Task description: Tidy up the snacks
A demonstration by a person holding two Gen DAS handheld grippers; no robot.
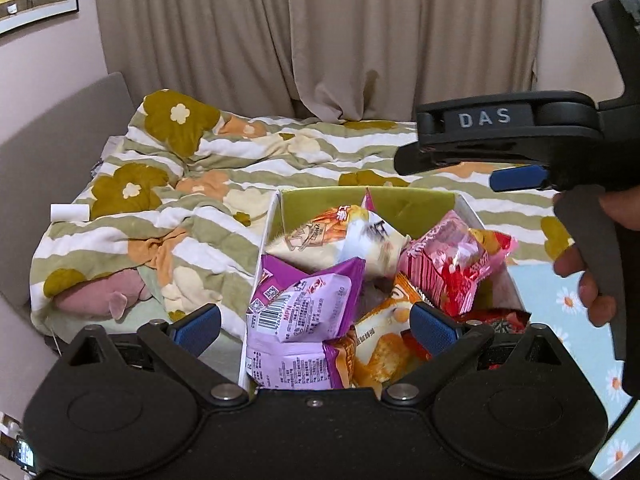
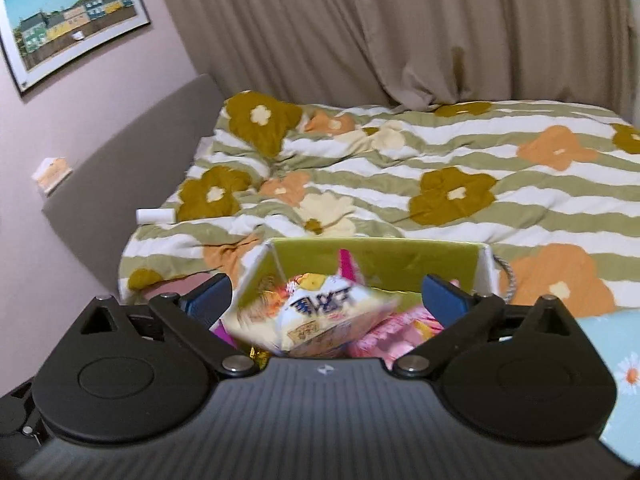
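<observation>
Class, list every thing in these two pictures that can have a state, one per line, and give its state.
Left gripper: open, nothing between its pads.
Right gripper: open, gripping nothing.
Box: open on top, heaped with snack packets.
Cream packet: blurred, loose above the box.
Purple packets: sealed, lying in the box.
Pink packet: sealed, leaning at the box's side.
Curtain: drawn shut.
Quilt: rumpled.

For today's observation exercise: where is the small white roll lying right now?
The white roll lies at the left edge of the flowered quilt, beside the grey headboard, left of the snack box.
</observation>
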